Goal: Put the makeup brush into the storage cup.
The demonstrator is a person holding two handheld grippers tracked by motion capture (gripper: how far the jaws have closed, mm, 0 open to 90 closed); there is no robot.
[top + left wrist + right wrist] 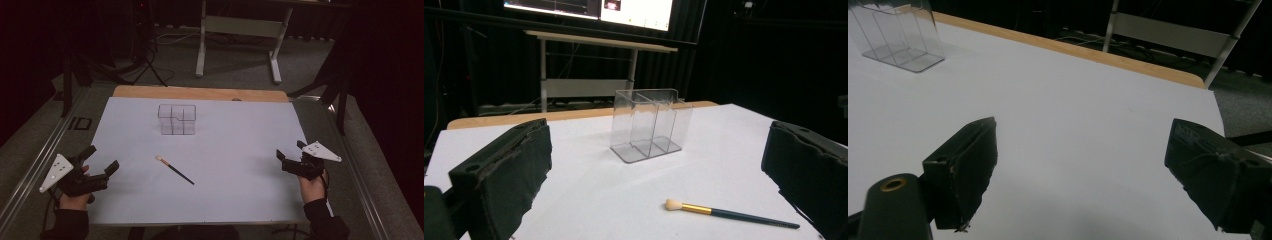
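Note:
A clear plastic organizer (177,119) with several compartments stands empty toward the back of the white table cover (240,170). A thin dark-handled brush (174,169) with a gold ferrule and pale tip lies flat in front of it. My left gripper (104,159) rests at the table's left edge, open and empty. The left gripper view shows the organizer (650,125) ahead and the brush (730,213) between the spread jaws. My right gripper (290,150) sits at the right edge, open and empty. The right gripper view has the organizer (898,37) at its top left.
A wooden table edge (200,93) shows beyond the white cover. A white-framed desk (240,30) stands on the floor behind. Metal rails (35,165) run along both sides of the table. A monitor (589,7) glows in the background.

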